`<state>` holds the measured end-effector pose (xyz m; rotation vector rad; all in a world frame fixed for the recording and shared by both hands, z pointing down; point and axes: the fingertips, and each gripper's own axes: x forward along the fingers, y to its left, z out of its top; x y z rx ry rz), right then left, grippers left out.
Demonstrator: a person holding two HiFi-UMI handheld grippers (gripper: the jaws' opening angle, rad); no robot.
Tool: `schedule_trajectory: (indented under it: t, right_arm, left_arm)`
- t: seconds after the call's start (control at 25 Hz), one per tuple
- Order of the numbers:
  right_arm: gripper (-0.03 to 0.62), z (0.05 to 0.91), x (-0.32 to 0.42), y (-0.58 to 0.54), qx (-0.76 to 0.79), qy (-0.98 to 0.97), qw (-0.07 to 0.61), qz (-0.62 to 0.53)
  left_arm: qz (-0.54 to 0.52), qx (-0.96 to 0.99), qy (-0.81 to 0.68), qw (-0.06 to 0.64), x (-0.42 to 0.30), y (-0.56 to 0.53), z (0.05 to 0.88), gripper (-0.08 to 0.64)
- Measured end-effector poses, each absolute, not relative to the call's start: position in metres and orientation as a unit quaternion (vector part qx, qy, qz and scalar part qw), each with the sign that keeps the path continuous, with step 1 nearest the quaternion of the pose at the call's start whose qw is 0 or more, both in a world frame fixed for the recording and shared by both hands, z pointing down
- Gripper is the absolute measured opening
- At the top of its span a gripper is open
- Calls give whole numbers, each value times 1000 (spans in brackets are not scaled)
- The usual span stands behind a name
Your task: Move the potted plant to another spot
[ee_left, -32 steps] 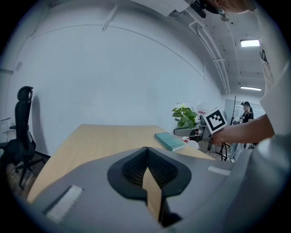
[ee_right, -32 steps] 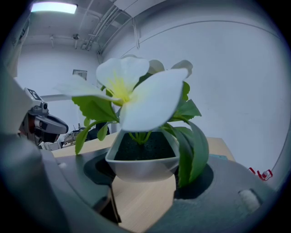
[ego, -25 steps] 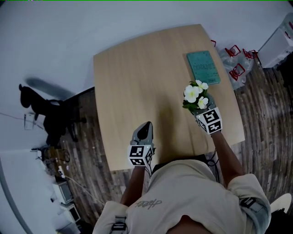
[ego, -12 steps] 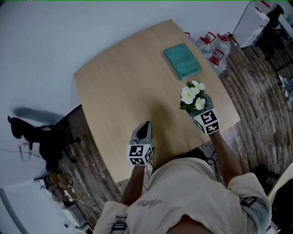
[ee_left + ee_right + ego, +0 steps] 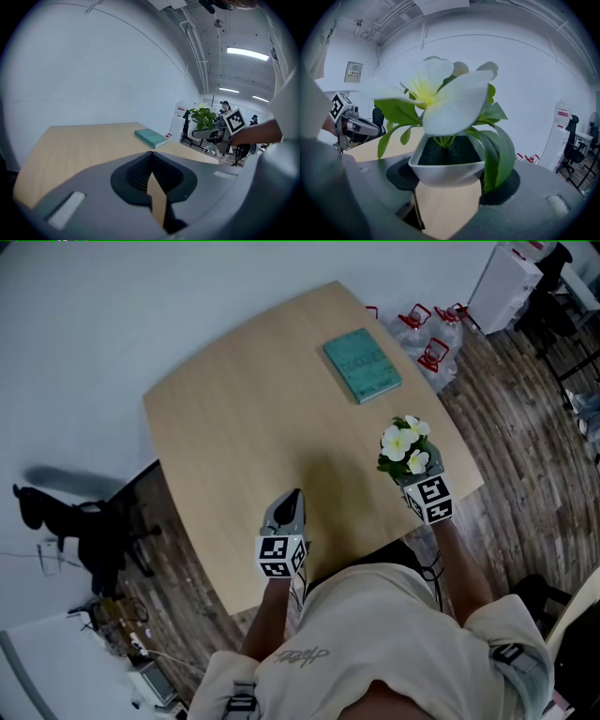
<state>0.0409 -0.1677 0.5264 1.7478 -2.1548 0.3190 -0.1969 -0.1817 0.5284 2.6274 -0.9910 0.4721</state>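
Holding the potted plant (image 5: 405,446) by its white pot, your right claw (image 5: 418,480) has both jaws pressed against the pot's sides; white flowers and green leaves stand upright above the rim. In the head view the plant is at about 3 o'clock on the worktop (image 5: 234,418), close to the right-hand edge; whether the pot's base touches the wood or hangs clear of it cannot be told. Your left claw (image 5: 292,501) is at 6 o'clock, over the near edge and well apart from the plant; its jaws meet at the tips with nothing between them. A teal book (image 5: 362,365) lies flat at 1 o'clock, near the far corner; in the left gripper view the plant shows at about 2 o'clock from the book.
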Motion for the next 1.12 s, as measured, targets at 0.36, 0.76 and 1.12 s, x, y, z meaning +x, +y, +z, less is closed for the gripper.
schedule_trajectory:
  t: [0.36, 0.76, 1.12]
  right_arm:
    - [339, 550, 97, -136, 625, -749, 171, 135]
    - [339, 579, 165, -96, 642, -732, 163, 160]
    - [339, 618, 207, -77, 649, -723, 168, 167]
  left_arm:
    - [185, 910, -341, 147, -148, -159, 528, 15]
    - [204, 914, -323, 138, -72, -132, 532, 15]
    - [217, 916, -316, 120, -26, -116, 532, 15]
